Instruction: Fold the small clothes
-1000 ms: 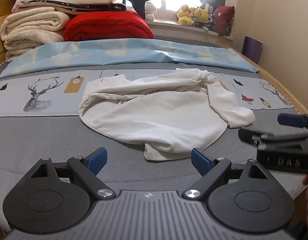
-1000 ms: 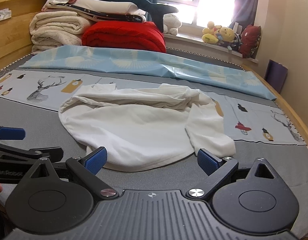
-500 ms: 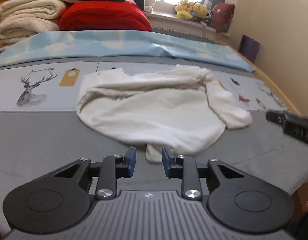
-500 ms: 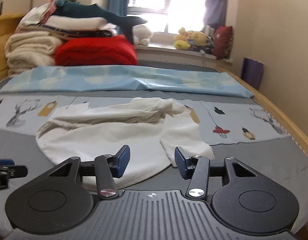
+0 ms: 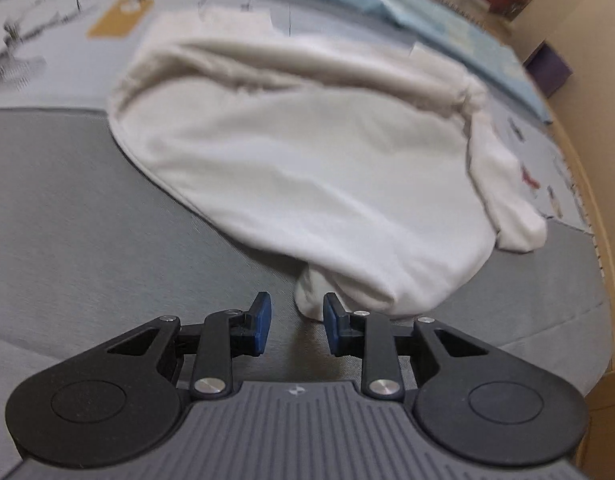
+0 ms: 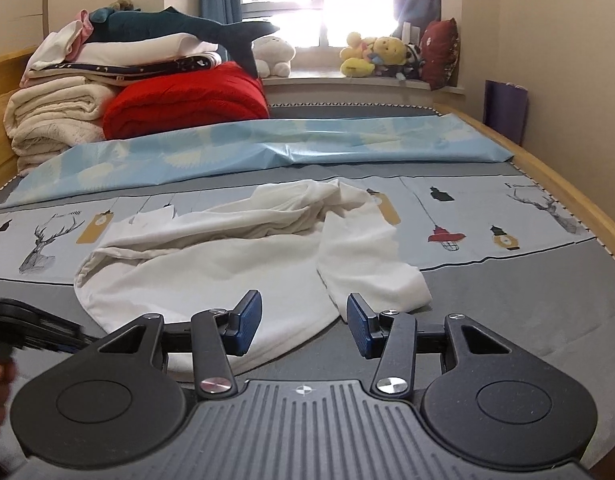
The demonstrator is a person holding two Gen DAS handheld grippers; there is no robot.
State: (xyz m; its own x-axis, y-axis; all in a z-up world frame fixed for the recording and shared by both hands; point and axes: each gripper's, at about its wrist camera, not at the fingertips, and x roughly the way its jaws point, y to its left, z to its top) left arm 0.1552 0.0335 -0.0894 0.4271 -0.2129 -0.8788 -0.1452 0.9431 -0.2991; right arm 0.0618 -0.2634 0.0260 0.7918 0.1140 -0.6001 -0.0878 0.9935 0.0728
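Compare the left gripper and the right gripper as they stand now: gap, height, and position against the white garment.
The left gripper has the narrower gap; the right gripper is spread wider. The left is low, right at the white garment, a small fold at its near edge close before its jaws; the right sits over the hem beside the sleeve. Both have blue pads and grip nothing.

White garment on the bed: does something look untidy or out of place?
Yes. The white garment lies crumpled, not flat: its far edge is bunched into ridges, and one sleeve lies twisted across the grey sheet.
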